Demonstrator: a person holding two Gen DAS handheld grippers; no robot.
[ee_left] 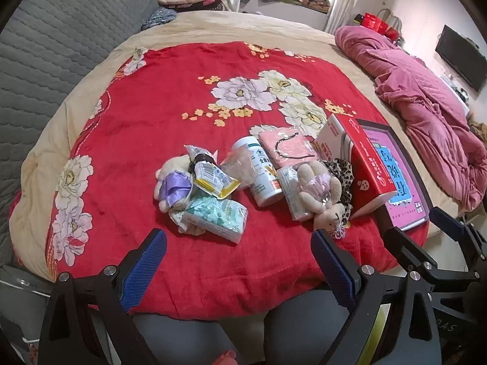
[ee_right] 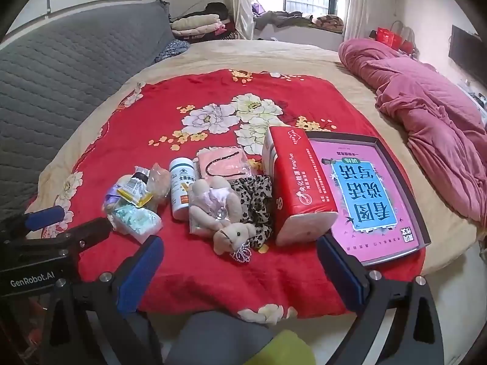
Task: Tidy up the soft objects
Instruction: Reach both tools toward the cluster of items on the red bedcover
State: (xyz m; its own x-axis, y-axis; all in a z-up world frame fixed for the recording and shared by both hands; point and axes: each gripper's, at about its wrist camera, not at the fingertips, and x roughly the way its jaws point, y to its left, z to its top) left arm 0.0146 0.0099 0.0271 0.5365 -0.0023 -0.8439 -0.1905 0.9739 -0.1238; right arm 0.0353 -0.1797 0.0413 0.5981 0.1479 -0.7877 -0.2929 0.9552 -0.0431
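Looking through the left wrist view, you hold the left gripper point(ee_left: 239, 258) released, blue pads spread wide, empty, hovering short of the clutter on the red floral fleece blanket point(ee_left: 170, 115). A beige plush bear in a lilac dress point(ee_left: 319, 190) lies just beside the leopard-print fabric scrunchie point(ee_left: 344, 167).

From the right wrist view, your right gripper point(ee_right: 240, 261) is likewise spread and empty. The bear point(ee_right: 213, 206) sits straight ahead, resting against the white plastic supplement bottle point(ee_right: 181, 188). Judgement: light, compressible, non-fragile; pinch the torso, not the dangling limbs. The red soft tissue pack point(ee_right: 299, 188) leans on the dark rectangular tray point(ee_right: 421, 213).
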